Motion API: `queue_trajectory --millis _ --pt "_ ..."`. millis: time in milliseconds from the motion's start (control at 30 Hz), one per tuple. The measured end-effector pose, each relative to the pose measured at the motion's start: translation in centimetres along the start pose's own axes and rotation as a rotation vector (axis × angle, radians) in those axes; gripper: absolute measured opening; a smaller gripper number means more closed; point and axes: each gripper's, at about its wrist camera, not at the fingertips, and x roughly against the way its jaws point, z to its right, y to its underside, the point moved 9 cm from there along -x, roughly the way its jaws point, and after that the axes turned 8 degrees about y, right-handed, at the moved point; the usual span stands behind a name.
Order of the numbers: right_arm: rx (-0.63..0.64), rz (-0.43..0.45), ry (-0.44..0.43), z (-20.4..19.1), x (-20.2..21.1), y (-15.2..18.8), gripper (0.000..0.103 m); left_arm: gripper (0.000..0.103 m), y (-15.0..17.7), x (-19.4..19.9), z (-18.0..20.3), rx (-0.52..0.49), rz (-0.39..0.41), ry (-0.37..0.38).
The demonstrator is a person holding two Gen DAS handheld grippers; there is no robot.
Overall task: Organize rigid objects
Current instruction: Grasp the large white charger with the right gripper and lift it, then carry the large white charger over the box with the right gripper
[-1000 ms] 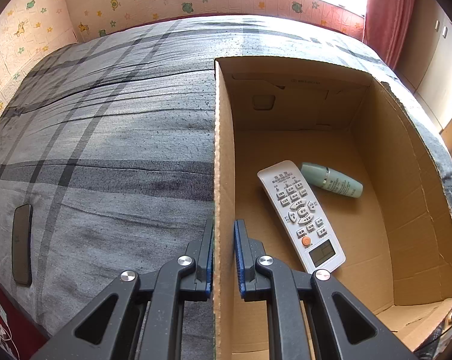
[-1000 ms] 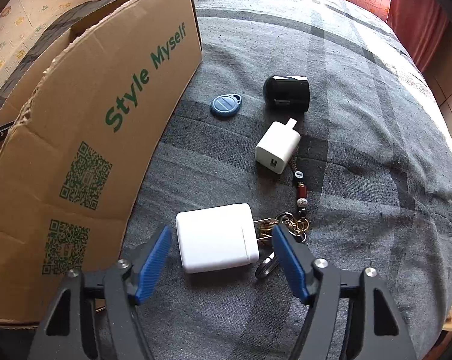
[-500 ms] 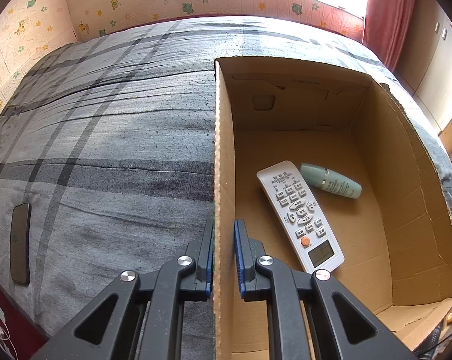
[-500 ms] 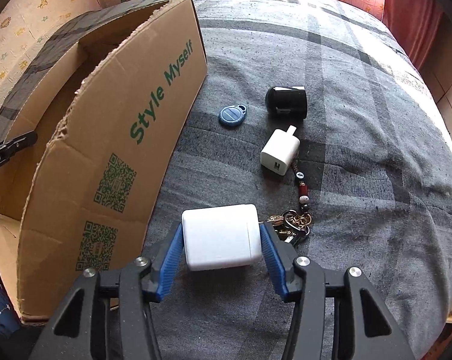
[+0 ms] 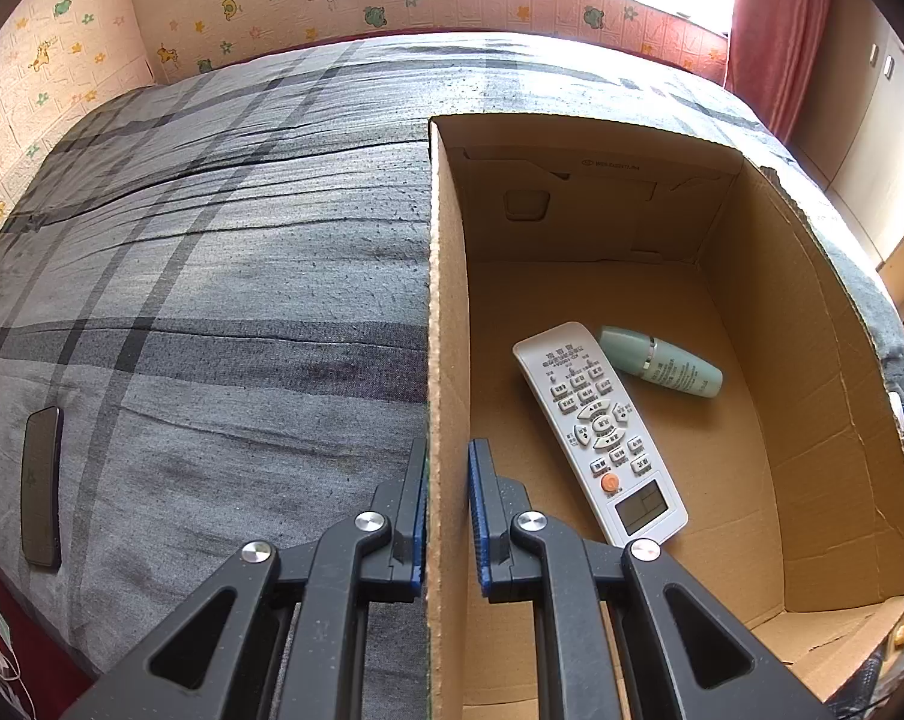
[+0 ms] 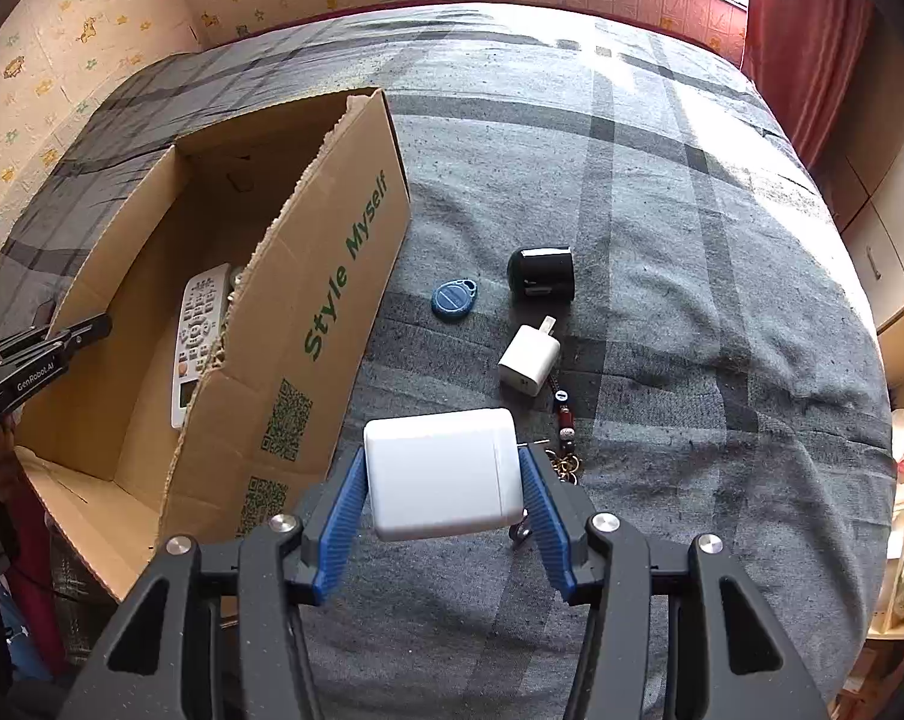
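Right wrist view: right gripper (image 6: 443, 489) clamps a white charger (image 6: 443, 474) clear of the bed (image 6: 692, 300), with the box (image 6: 308, 324) to its left. Left gripper (image 5: 446, 501) pinches the box wall (image 5: 446, 312); a remote (image 5: 599, 432) and bottle (image 5: 662, 360) lie inside, ahead to its right.

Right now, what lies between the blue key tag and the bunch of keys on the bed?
In the right wrist view, the small white charger lies between the blue key tag and the bunch of keys, on the grey bedsheet.
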Motion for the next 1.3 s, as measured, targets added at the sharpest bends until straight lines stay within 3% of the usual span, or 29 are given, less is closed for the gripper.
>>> queue_trajectory --millis 700,1300 --pt "0.02 0.04 0.07 0.0 4.8 -4.4 0.055 0.013 0.0 0.0 0.1 0.0 0.0 0.004" --pt "0.156 0.099 -0.019 -8.4 5.7 -9.7 0.055 0.013 0.0 0.0 -0.2 0.003 -0.002 0.015"
